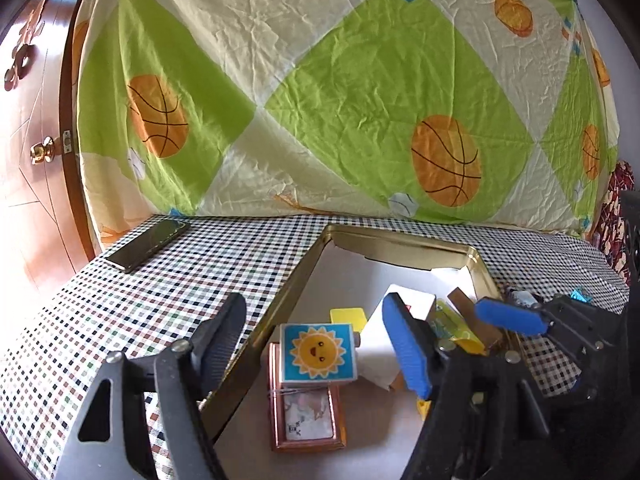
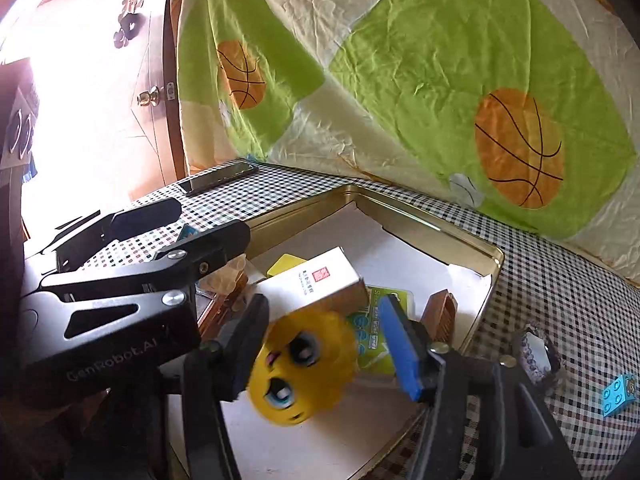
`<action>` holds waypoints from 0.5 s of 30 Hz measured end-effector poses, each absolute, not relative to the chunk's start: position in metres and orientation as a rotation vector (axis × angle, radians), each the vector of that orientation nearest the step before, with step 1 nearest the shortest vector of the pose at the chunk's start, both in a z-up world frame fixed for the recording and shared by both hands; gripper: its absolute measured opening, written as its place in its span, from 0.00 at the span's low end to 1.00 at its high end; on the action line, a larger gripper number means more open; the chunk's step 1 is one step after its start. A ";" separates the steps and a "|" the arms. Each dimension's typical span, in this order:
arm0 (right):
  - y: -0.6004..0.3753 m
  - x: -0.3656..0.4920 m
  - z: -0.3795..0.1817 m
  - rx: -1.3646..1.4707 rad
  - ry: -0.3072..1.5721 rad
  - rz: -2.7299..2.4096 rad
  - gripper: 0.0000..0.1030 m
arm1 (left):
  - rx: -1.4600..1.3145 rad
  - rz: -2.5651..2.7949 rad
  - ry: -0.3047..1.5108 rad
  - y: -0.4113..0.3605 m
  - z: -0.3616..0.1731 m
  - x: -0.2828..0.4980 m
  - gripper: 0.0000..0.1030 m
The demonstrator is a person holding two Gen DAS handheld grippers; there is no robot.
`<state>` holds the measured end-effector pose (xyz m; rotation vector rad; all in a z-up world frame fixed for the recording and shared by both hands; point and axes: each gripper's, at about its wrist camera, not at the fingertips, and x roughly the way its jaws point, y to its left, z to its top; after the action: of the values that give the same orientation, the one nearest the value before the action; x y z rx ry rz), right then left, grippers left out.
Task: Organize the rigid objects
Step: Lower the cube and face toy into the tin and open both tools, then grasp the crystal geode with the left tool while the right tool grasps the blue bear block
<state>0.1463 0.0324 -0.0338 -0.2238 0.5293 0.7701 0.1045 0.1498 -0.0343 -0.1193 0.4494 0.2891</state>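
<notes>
Sun block (image 1: 318,354), yellow toy (image 2: 300,372), white box (image 2: 316,280) inside gold tray (image 2: 460,240)

"GenRobot.AI" on the left gripper (image 2: 224,236); white box (image 2: 316,284) print unreadable, perhaps Chinese.

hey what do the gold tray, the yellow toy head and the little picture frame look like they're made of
Gold tray: likely thin metal, polished; its rim mirrors the surroundings.
Yellow toy head: probably moulded plastic or vinyl with painted eyes; it is blurred, so the finish is unclear.
Picture frame: reddish-brown with a slight gloss, wood or wood-look plastic; the frames cannot tell which.
</notes>
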 end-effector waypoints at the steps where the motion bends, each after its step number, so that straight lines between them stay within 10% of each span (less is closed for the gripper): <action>1: 0.028 0.143 -0.032 -0.220 0.510 0.762 0.79 | -0.125 0.293 0.447 0.151 -0.034 0.103 0.79; 5: 0.001 0.137 -0.027 -0.225 0.485 0.725 0.79 | -0.138 0.301 0.424 0.149 -0.032 0.096 0.95; 15: -0.124 0.164 -0.029 -0.119 0.515 0.544 0.79 | -0.103 0.161 0.432 0.085 -0.022 0.106 0.99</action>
<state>0.1644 -0.1239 -0.0293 -0.1192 0.5148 0.5437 0.1062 0.0849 -0.0218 -0.1026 0.4323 0.1610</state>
